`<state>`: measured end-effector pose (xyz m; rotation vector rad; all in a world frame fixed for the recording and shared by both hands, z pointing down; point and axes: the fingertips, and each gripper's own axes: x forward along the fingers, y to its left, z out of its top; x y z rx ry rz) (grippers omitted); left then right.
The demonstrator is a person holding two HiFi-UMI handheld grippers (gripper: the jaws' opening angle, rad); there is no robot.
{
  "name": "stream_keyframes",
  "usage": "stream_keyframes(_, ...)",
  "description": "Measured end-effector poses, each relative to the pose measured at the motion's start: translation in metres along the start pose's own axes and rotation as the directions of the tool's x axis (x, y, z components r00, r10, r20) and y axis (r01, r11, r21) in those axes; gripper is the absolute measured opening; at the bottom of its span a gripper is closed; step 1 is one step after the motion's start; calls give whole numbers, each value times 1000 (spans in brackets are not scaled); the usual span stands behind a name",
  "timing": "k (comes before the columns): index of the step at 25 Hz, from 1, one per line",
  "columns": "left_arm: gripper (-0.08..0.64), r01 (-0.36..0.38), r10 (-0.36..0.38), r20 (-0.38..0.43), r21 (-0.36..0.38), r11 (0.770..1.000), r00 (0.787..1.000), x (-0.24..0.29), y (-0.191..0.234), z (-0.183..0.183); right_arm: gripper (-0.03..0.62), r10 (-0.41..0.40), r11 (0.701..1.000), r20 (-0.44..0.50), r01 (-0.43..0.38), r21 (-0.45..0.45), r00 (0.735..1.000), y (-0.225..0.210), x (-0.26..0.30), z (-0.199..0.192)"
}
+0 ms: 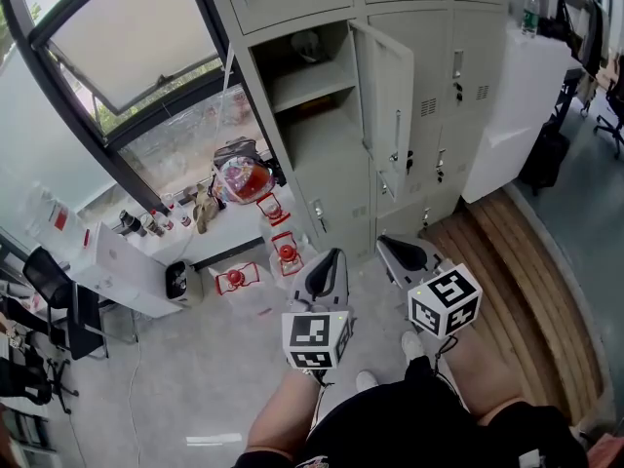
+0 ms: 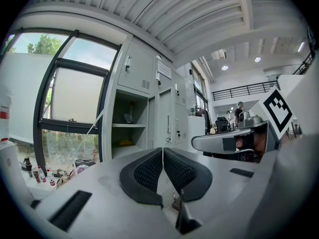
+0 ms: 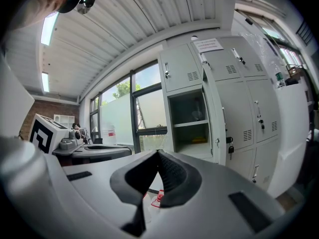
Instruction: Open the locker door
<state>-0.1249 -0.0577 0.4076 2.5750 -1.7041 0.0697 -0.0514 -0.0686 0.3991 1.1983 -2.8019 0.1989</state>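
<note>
Head view: locker door (image 1: 383,105) stands swung out, right of its open compartment (image 1: 310,86). Left gripper (image 1: 336,254) and right gripper (image 1: 382,243) sit well apart from the door.

Left gripper view: jaws pressed together, nothing between.

Right gripper view: likewise closed, empty.

Judgement: door is thin sheet metal, stiff and light, and swings on its hinge. Best hold is its slim handle (image 1: 396,136).

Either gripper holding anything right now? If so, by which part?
Nothing is held. The left gripper and right gripper are both shut with nothing between their jaws, and both are apart from the open locker door.
</note>
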Motion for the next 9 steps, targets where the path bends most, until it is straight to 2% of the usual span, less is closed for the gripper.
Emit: stream_keyframes(9,21,-8,8,0,-2,1000,1000,0,6,-1,54,5,1000,-2,-5,-1,1000,1,5,-1)
